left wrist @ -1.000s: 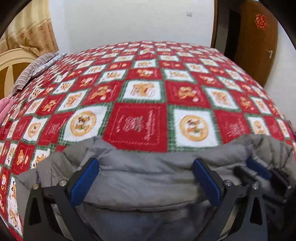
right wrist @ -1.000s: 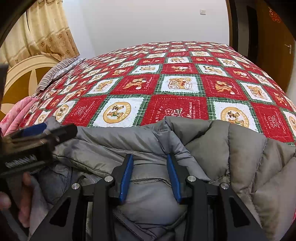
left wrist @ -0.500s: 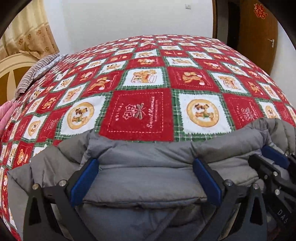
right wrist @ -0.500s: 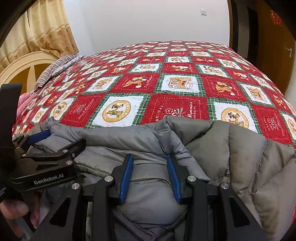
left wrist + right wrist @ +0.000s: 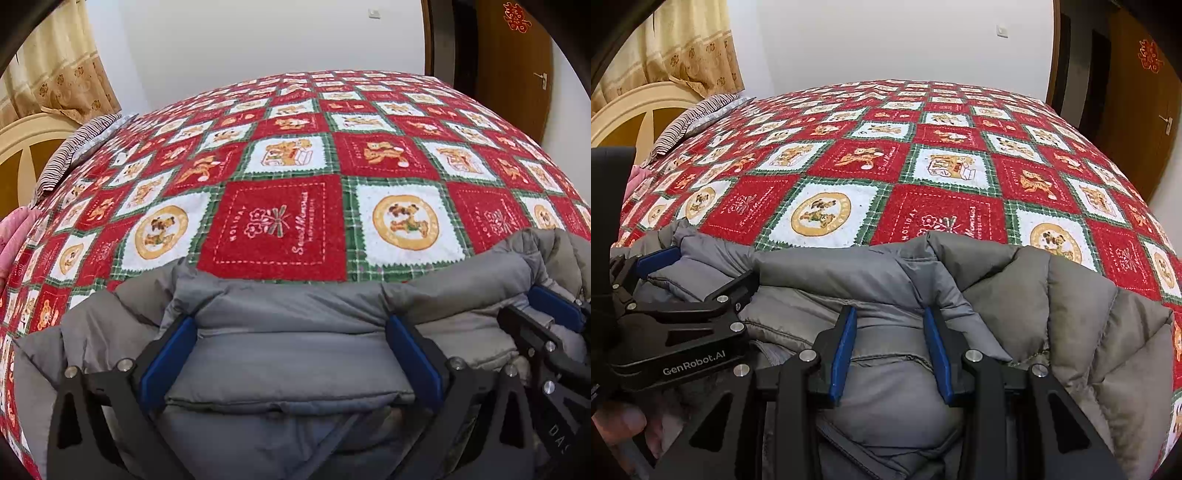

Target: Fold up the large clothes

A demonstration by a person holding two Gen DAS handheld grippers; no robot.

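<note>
A grey puffer jacket (image 5: 295,314) lies bunched at the near edge of the bed; it also shows in the right wrist view (image 5: 1071,314). My left gripper (image 5: 291,332) is wide open, its blue pads on either side of a thick padded fold. My right gripper (image 5: 890,332) is shut on a bunched fold of the jacket, its pads pressing the fabric. The left gripper shows at the left of the right wrist view (image 5: 687,280), and the right gripper at the right edge of the left wrist view (image 5: 546,314).
The bed carries a red, white and green patchwork blanket (image 5: 280,221). A striped pillow (image 5: 77,147) and a cream headboard (image 5: 22,147) are at the left. A brown door (image 5: 513,74) stands at the right, beyond the bed.
The left gripper has moved forward and closer to the right gripper over the jacket's fold. The right gripper has kept its hold and barely moved.
</note>
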